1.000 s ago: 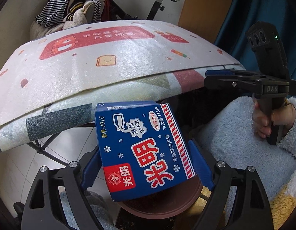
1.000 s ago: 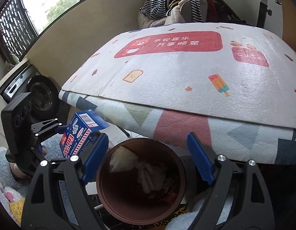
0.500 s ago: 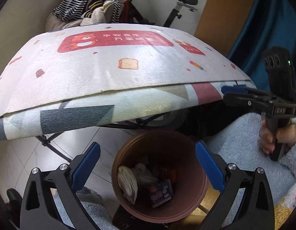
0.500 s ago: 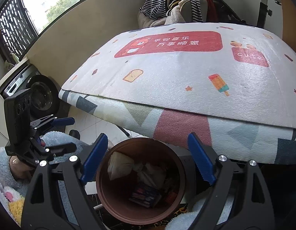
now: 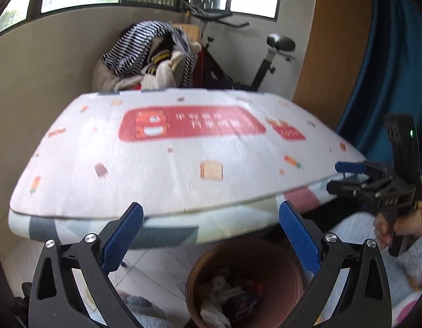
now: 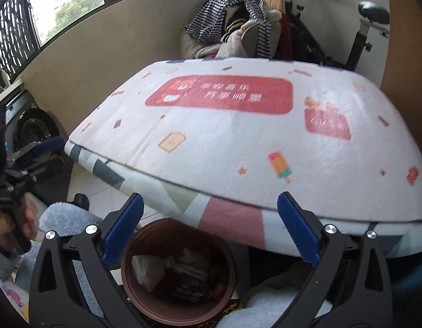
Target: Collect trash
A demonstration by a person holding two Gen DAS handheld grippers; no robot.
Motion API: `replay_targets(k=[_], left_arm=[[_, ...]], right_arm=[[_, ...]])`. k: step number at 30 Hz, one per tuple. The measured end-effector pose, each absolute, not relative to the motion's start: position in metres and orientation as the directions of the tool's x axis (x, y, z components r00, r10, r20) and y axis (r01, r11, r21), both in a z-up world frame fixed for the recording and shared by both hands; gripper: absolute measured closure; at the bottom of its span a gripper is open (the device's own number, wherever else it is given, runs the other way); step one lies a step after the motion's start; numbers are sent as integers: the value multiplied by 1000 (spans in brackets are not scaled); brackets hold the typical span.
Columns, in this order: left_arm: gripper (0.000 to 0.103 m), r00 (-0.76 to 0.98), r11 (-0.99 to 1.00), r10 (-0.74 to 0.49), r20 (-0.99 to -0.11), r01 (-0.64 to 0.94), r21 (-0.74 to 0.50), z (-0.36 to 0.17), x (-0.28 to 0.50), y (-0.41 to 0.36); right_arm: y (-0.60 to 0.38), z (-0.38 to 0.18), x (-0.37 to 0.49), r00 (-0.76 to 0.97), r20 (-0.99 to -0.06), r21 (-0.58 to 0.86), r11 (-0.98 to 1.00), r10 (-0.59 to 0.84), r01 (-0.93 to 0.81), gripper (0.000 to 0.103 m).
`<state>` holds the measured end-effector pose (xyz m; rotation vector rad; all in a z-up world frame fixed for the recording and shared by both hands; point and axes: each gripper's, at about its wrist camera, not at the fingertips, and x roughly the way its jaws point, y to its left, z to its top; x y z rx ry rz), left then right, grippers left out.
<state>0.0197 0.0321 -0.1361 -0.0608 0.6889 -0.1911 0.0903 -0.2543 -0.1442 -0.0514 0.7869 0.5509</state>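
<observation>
A brown round bin (image 5: 290,270) (image 6: 134,292) stands on the floor under the table's near edge. Inside it lies the blue carton (image 5: 243,304) (image 6: 193,289) among crumpled white wrappers. My left gripper (image 5: 209,222) is open and holds nothing, raised above the bin toward the table edge. My right gripper (image 6: 209,218) is open too, with nothing between its blue pads, just above the bin. Each gripper shows at the side of the other's view, held by a hand in a fluffy sleeve.
A table covered by a white printed mat (image 5: 183,158) (image 6: 238,136) fills the middle. Behind it stand a chair piled with clothes (image 5: 151,57) and an exercise bike (image 5: 271,54). A washing machine (image 6: 28,125) is at the left, a blue curtain (image 5: 396,68) at the right.
The left gripper let go of the blue carton, which dropped into the bin. Both grippers have since tilted up, bringing the table top more into view.
</observation>
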Motion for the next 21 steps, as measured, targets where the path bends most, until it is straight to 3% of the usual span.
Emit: replay_targets(k=[8, 11, 21], left_arm=[[6, 838, 991, -133, -529, 126, -50, -57, 28, 32], [6, 854, 998, -58, -518, 66, -3, -36, 30, 30], [6, 862, 999, -17, -507, 29, 16, -13, 26, 29]], right_arm=[[-267, -84, 85, 680, -607, 110, 891, 411, -440, 6], [-275, -65, 87, 705, -583, 114, 900, 403, -421, 6], [-283, -26, 93, 744, -548, 76, 909, 381, -410, 6]])
